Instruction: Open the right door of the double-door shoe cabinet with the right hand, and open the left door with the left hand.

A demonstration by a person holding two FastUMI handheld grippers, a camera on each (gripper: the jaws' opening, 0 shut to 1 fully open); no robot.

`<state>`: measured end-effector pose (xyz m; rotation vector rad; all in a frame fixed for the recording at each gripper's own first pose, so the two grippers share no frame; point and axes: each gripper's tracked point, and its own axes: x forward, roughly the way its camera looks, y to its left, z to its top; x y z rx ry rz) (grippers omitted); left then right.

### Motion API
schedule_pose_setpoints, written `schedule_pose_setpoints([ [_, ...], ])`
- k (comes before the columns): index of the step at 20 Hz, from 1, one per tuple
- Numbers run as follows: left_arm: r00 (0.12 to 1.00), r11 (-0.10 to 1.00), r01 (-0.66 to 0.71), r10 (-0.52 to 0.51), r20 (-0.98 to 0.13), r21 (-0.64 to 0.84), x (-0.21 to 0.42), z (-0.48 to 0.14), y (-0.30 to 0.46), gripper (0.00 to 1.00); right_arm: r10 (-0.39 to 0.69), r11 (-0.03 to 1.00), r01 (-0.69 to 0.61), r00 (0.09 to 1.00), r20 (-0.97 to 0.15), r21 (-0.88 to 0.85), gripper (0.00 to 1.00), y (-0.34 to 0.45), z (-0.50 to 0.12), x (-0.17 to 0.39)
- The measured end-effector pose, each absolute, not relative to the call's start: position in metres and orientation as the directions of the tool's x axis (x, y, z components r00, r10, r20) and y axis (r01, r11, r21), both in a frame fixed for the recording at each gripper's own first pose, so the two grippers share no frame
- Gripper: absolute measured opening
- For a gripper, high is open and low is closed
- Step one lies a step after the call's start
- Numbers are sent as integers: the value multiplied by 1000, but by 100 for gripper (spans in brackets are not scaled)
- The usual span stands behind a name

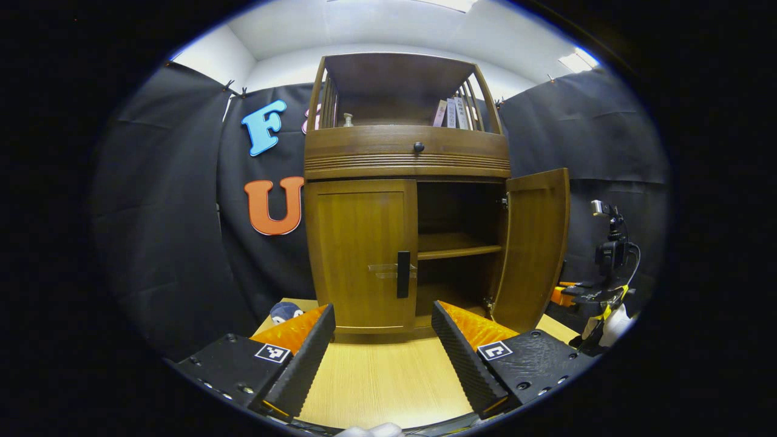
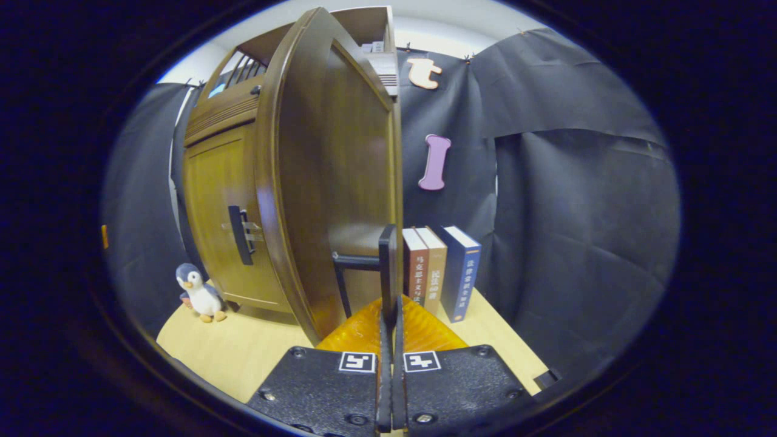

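A pale wooden table (image 2: 243, 352) bears the shoe cabinet (image 1: 403, 200), books (image 2: 440, 270) and penguin toy (image 2: 199, 294).

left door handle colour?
Black, a vertical bar handle on the shut left door; clearest in the left gripper view.

No legible text on book spines (image 2: 432, 276)

Left gripper view faces the shoe cabinet (image 1: 405, 194) front-on from low over the surface (image 1: 382, 376); right gripper view sits close against its open right door (image 2: 331, 182), both sharing the closed left door (image 1: 362, 258).
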<state>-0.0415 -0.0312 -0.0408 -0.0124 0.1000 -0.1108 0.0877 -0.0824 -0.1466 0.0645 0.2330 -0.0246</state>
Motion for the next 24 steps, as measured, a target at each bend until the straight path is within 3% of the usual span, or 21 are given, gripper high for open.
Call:
schedule_pose_setpoints([
  [4,986,991,131,-133,-102,-19,-35,-44,-49,100,0,996,21,971,-239,84,4,-105,-148,90],
  [7,985,990,136,-138,-105,-24,-29,-46,-58,96,25,997,-6,971,-239,79,4,-113,-147,91],
  [24,989,996,84,-88,-118,-42,3,-40,-113,96,243,970,-230,937,-249,83,4,-166,-149,106],
])
